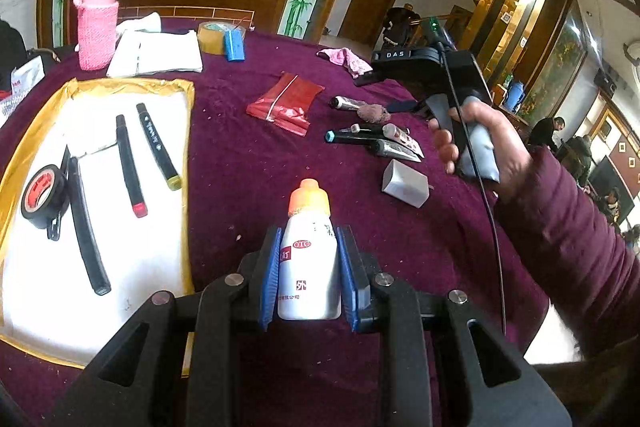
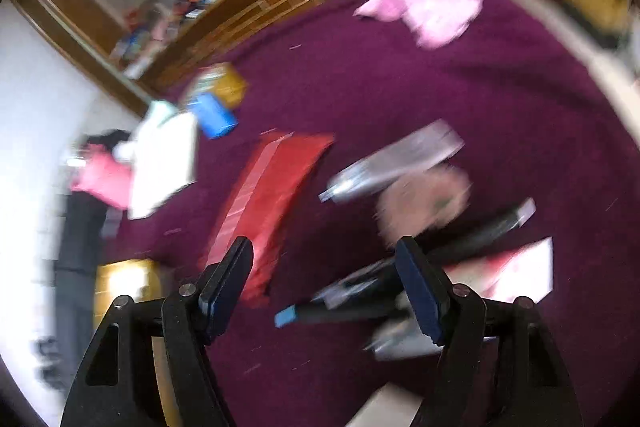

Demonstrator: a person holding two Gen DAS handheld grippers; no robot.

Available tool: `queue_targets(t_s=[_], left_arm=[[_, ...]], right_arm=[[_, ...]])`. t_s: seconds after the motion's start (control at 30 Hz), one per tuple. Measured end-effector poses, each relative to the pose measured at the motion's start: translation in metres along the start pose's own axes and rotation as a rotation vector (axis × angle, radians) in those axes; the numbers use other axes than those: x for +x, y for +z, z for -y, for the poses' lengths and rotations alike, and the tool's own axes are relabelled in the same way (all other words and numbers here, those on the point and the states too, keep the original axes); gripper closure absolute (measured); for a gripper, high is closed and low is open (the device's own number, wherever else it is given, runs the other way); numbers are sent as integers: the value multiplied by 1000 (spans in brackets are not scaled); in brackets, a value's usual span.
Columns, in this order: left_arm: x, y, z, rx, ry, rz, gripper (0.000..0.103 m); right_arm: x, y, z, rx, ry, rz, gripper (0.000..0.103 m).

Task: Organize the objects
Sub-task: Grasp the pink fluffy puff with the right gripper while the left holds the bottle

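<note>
My left gripper (image 1: pixel 308 239) is shut on a white bottle with an orange cap (image 1: pixel 309 259), held above the purple tablecloth. To its left lies a white tray with a gold rim (image 1: pixel 188 163) holding a roll of black tape (image 1: pixel 42 197), two markers (image 1: pixel 130 167) and a long black stick (image 1: pixel 86 227). My right gripper (image 2: pixel 326 259) is open and empty, above a blue-tipped marker (image 2: pixel 340 311), metal tubes (image 2: pixel 396 159) and a red packet (image 2: pixel 268 195); that view is blurred. The right gripper's body (image 1: pixel 432 67) shows in the left wrist view, held by a hand.
On the cloth lie a grey block (image 1: pixel 405 183), a pink rag (image 1: pixel 346 61), a fuzzy ball (image 1: pixel 372 113), a blue box (image 1: pixel 234 45), a tape roll (image 1: pixel 210 37), white paper (image 1: pixel 156 55) and a pink-sleeved bottle (image 1: pixel 97 27). A cluttered counter stands behind.
</note>
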State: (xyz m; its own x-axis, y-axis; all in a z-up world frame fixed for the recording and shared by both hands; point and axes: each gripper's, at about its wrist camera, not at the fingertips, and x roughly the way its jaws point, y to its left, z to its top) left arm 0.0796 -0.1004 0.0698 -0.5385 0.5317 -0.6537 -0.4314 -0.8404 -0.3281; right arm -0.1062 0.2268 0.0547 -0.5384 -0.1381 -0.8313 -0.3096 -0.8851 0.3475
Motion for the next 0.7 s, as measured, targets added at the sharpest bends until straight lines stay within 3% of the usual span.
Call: queue_targets(t_s=[0.27, 0.4, 0.47, 0.53, 0.63, 0.7], left_arm=[[13, -4, -25, -65, -60, -30, 79], [19, -4, -33, -79, -62, -45, 79], [23, -4, -36, -84, -62, -53, 79], [25, -4, -39, -87, -63, -59, 79], [27, -3, -41, -89, -66, -61, 79], [26, -4, -43, -93, -68, -60, 79]], right_arm=[[40, 49, 22, 79, -82, -78, 35], [75, 64, 2, -19, -179, -160, 33], [84, 60, -19, -116, -228, -154, 33], [87, 53, -39, -208, -279, -133, 40], [76, 44, -55, -282, -244, -103, 70], [66, 42, -57, -282, -187, -112, 103]])
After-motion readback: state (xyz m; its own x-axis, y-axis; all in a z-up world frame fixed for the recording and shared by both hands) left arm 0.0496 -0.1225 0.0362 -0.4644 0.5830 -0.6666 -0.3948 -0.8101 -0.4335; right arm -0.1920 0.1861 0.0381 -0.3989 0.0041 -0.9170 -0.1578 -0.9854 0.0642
